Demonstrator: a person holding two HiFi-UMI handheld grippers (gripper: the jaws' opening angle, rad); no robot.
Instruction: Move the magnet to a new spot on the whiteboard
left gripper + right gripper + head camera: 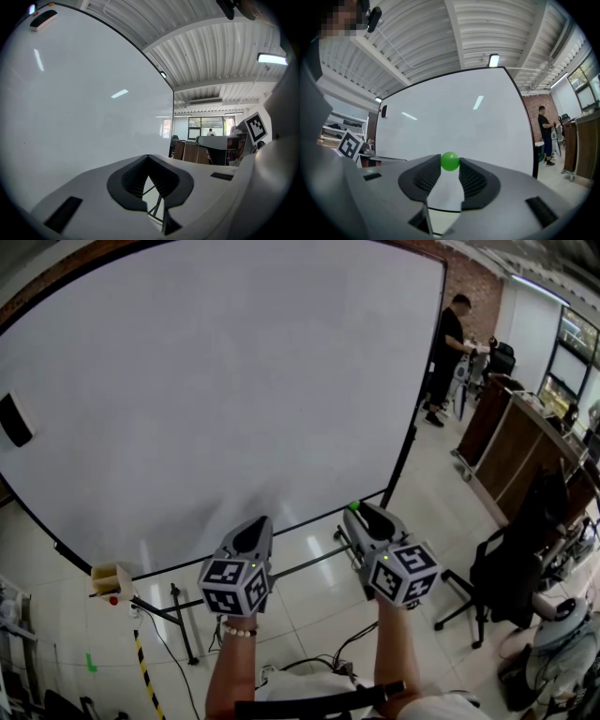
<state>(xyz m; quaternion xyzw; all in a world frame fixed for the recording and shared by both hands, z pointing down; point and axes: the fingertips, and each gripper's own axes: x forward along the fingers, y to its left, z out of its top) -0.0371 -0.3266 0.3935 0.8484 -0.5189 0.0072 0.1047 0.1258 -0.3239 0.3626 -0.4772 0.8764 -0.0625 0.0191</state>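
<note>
Right hand-held gripper [450,165] pinching green magnet [450,160], left hand-held gripper [148,158] pressed together, empty, whiteboard [216,381] ahead

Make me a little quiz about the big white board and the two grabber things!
1. Pick one: what colour is the magnet pinched by the right gripper? A red, B green, C blue.
2. True or false: the left gripper is holding a pen.
3. Fill the gap: the black block sits on the ___.

Key: 1 B. 2 false, its jaws are together with nothing between them. 3 whiteboard.
</note>
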